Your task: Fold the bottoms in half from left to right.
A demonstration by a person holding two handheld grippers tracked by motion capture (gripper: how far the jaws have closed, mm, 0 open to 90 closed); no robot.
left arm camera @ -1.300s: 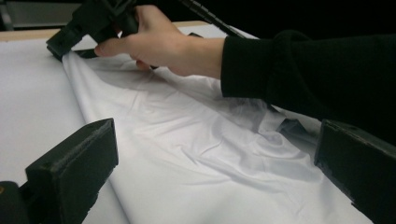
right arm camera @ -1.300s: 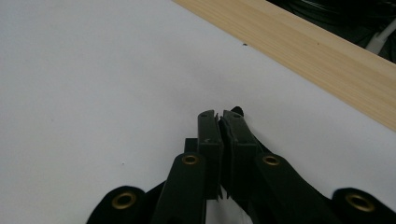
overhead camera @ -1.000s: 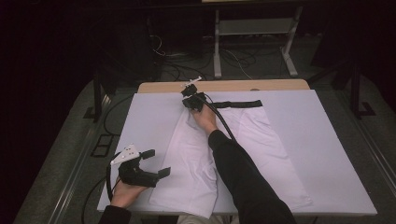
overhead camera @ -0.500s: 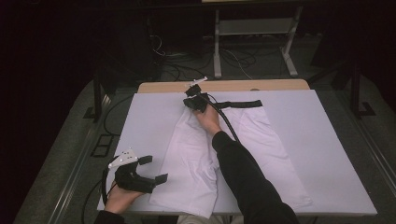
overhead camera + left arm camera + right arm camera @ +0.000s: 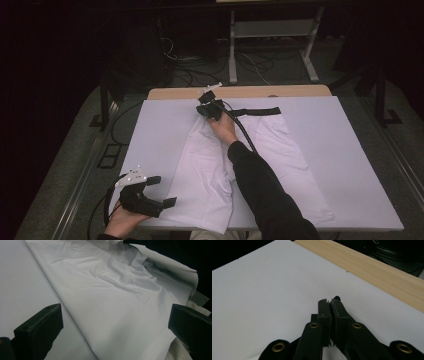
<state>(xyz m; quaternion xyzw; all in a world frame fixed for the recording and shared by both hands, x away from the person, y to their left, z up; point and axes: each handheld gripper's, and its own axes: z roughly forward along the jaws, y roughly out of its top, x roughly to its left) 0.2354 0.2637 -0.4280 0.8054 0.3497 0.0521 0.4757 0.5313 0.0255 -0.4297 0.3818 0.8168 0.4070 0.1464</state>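
High view first: white trousers [image 5: 220, 170] lie flat on the white-covered worktop [image 5: 350, 165], legs toward the near edge, black waistband [image 5: 255, 111] at the far side. The right tongs [image 5: 210, 107] sit at the waistband's left end, the sleeved arm stretched across the cloth; the left tongs [image 5: 157, 192] hover by the near left corner, beside the left leg's hem. A strip of bare wood [image 5: 240, 92] shows along the far edge, and beyond it a dark room with cables on the floor. Left gripper view: those tongs [image 5: 112, 325] are spread wide over the hem [image 5: 140, 350], gripping nothing. Right gripper view: the right tongs [image 5: 329, 302] are pressed together, a sliver of dark material seemingly pinched between them, probably the waistband. If the right hand pulls now, I'd expect that thin bite to slip, or the cloth to bunch under the arm resting on it.
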